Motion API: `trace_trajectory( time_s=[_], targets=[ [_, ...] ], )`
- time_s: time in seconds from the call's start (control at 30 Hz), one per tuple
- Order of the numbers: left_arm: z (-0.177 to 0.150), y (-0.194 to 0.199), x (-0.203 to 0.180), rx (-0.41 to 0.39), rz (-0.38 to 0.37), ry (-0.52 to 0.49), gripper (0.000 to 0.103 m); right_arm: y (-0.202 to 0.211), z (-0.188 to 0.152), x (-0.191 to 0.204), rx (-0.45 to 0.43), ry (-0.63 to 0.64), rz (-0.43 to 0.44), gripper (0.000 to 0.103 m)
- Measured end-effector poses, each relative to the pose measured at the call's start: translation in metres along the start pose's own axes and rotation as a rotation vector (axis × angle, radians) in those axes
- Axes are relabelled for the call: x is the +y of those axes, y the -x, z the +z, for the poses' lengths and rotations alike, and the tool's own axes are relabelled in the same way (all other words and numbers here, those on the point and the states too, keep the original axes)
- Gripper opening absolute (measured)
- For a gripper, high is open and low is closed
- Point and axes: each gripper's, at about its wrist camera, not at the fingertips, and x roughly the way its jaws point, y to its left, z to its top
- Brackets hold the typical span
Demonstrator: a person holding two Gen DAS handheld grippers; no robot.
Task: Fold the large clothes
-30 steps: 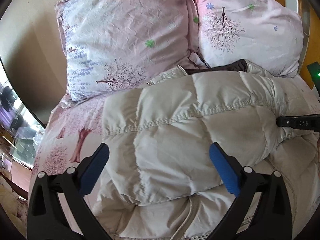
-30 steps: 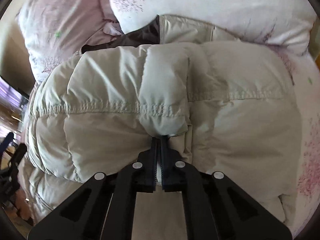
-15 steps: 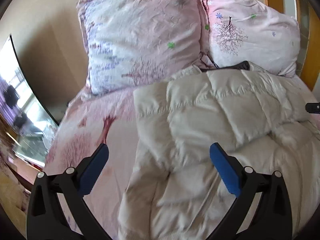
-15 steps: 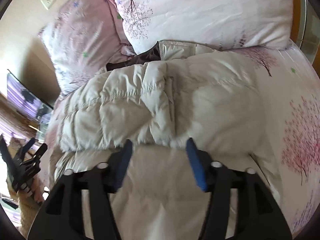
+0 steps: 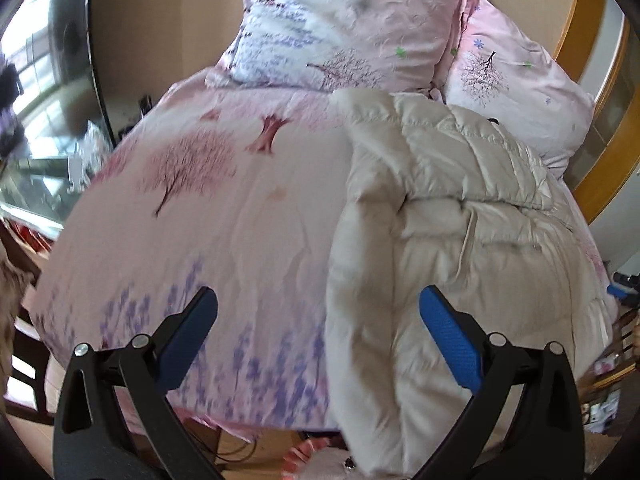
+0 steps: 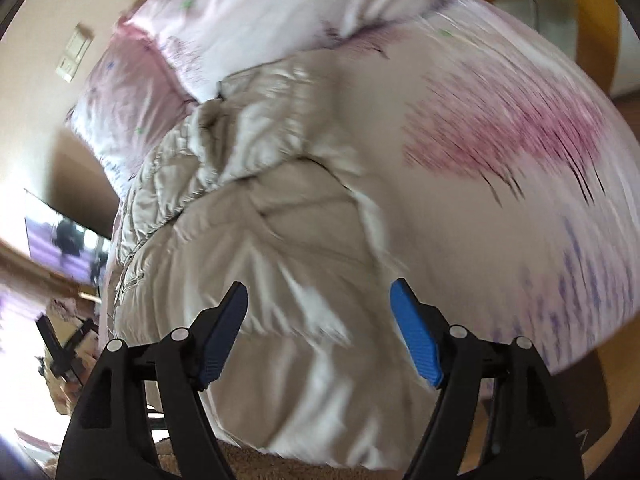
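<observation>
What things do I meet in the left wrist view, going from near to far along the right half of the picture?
Left gripper → cream puffer jacket → right pillow → wooden frame.

A cream puffer jacket lies bunched on the pink floral bed, below the pillows. The right gripper hangs above it, jaws opening, nothing between its blue-padded fingers.
</observation>
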Motion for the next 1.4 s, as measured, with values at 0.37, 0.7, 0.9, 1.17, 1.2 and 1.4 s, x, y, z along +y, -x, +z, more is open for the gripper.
trace_trajectory(
  time_s=[0.37,0.7,0.9,1.17,1.2,1.4],
  targets=[
    [-0.038,-0.021,0.011,0.090,-0.152,0.092,0.101,0.004,-0.025,-0.061,0.002,-0.143,0.016,0.075],
    [-0.052,-0.028,0.010,0.128,-0.281,0.182,0.097,-0.009,-0.038,-0.072,0.069,-0.155,0.156,0.071],
    [-0.057,-0.027,-0.003,0.160,-0.333,0.174,0.091,-0.016,-0.048,-0.068,0.115,-0.154,0.246,0.060],
    [-0.068,-0.025,-0.021,0.203,-0.366,0.171,0.079,-0.020,-0.060,-0.064,0.144,-0.157,0.341,0.049],
    [-0.069,-0.025,-0.021,0.209,-0.365,0.179,0.071,-0.020,-0.061,-0.065,0.144,-0.161,0.346,0.047],
    [-0.068,-0.023,-0.027,0.219,-0.370,0.194,0.023,-0.012,-0.063,-0.056,0.097,-0.162,0.373,0.016]
  ],
)
